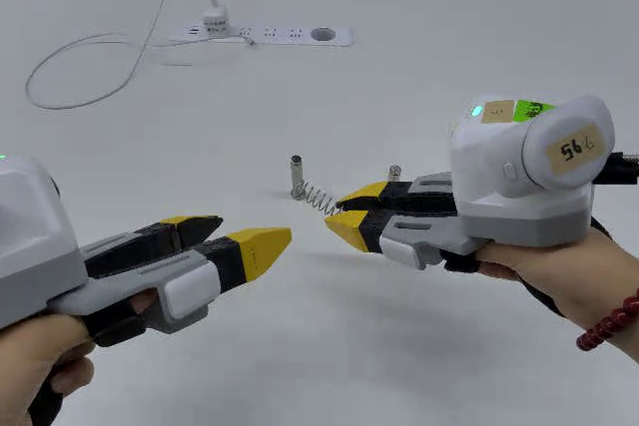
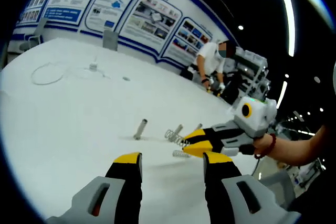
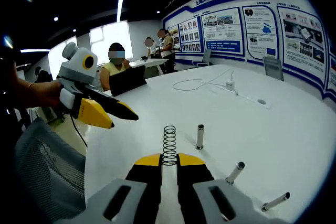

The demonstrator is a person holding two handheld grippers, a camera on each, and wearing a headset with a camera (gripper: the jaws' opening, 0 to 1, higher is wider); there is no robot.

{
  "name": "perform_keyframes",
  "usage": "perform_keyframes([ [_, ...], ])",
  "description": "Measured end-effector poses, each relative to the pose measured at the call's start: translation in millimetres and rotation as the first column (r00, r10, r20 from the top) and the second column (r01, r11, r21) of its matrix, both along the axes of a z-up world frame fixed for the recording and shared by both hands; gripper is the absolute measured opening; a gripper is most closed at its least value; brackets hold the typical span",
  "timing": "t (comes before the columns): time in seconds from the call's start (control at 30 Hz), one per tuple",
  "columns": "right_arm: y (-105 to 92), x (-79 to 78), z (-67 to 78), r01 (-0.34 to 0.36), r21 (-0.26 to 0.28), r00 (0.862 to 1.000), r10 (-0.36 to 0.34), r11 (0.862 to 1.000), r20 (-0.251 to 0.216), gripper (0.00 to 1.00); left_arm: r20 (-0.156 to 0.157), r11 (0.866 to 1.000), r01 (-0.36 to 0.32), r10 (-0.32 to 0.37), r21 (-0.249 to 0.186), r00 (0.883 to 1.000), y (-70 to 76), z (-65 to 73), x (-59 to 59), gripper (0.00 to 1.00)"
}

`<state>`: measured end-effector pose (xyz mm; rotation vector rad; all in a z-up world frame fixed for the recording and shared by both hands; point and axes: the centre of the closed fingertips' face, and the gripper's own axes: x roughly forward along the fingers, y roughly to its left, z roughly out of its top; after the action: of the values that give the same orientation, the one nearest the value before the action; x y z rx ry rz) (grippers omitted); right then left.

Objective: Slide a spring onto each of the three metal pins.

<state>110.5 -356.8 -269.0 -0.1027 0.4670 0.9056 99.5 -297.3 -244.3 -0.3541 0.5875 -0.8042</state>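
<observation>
Three bare metal pins stand on the white table: one point(image 3: 200, 136) upright, two more point(image 3: 235, 172) point(image 3: 275, 201) off to its right. In the head view I see two of them point(image 1: 297, 175) point(image 1: 394, 174). My right gripper point(image 1: 334, 214) is shut on one end of a coil spring point(image 1: 318, 198), whose free end points at the left pin, close beside it. The same spring point(image 3: 169, 142) sticks out of the shut right gripper point(image 3: 169, 160). My left gripper point(image 1: 252, 229) hovers open, holding nothing, to the left. A second spring point(image 2: 181, 154) lies on the table.
A white power strip point(image 1: 270, 34) with a plug and a looping white cable point(image 1: 90, 57) lies at the far side of the table. A mesh chair point(image 3: 47, 182) stands at the table's edge. People sit and stand at desks in the background.
</observation>
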Motion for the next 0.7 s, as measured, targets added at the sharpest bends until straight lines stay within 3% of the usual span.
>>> perform_keyframes([
  [0.13,4.0,-6.6,5.7,-0.026,0.023,1.0,0.026,0.999,0.011,0.11,-0.016,0.999,-0.006,0.005,-0.051,1.0,-4.7,3.2,2.8,0.43],
  [0.33,9.8,-12.8,11.2,-0.055,0.049,0.998,0.054,0.997,0.026,0.11,-0.026,0.997,-0.004,0.002,-0.077,1.0,-10.6,5.2,3.7,0.38],
  [0.7,20.7,-19.1,22.9,-0.081,0.102,0.996,0.077,0.992,0.041,0.11,-0.089,0.976,-0.073,0.055,-0.207,0.995,-13.3,11.8,7.4,0.27],
])
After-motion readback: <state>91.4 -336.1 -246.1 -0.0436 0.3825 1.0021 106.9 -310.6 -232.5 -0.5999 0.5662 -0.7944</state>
